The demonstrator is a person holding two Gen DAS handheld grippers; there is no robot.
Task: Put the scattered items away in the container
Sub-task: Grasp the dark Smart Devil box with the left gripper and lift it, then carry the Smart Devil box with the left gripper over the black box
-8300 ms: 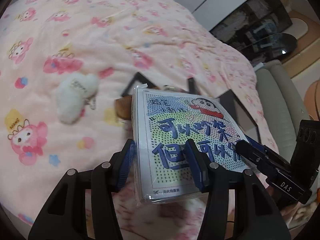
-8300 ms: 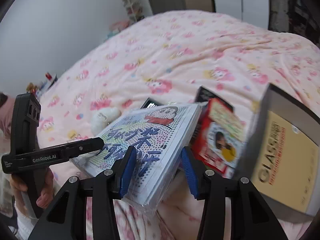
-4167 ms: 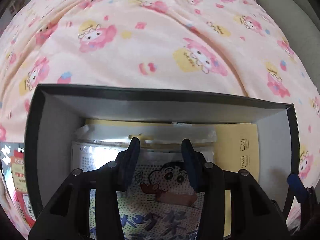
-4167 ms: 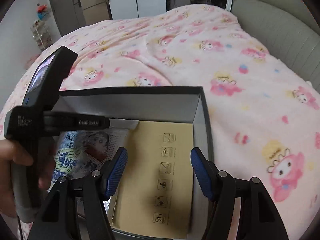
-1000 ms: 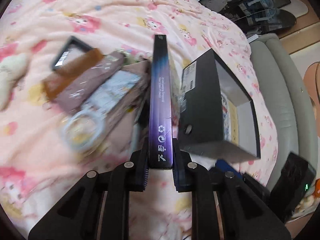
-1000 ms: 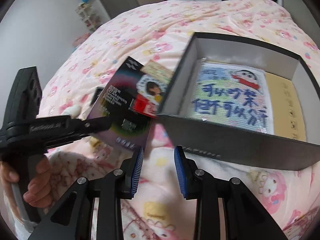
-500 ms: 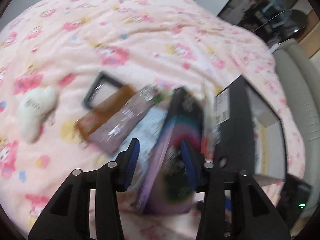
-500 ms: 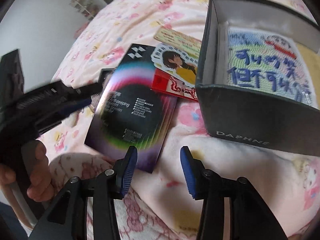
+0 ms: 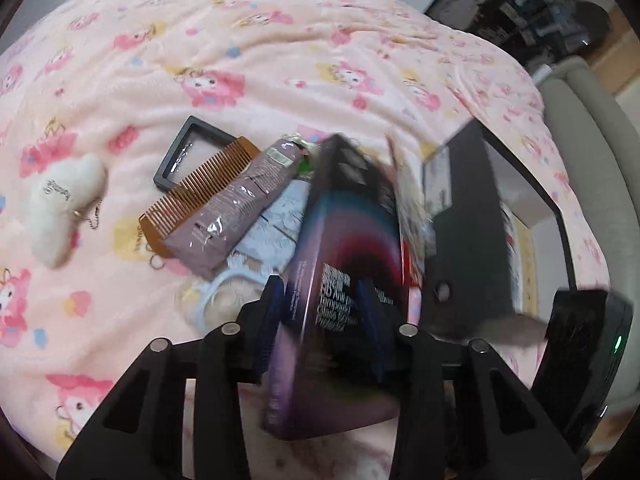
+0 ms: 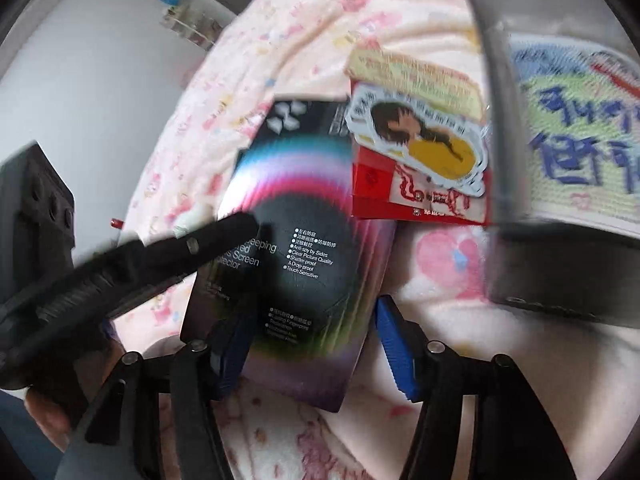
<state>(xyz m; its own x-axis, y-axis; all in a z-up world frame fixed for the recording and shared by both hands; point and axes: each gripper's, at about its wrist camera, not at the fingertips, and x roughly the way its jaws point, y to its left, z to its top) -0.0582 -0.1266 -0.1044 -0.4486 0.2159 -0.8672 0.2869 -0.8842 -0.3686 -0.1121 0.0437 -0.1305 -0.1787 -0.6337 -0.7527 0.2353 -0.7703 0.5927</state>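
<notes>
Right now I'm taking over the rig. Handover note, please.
Left gripper: jaws closing around the screen-protector box; can't tell if the grip is firm.
Right gripper: jaws opening, the box's near corner between its fingers, pads not pressing.
Done: cartoon pack lies in the black container.
Left: that box, plus the red pack beside the container, and the comb, tube, frame and plush on the blanket.
</notes>
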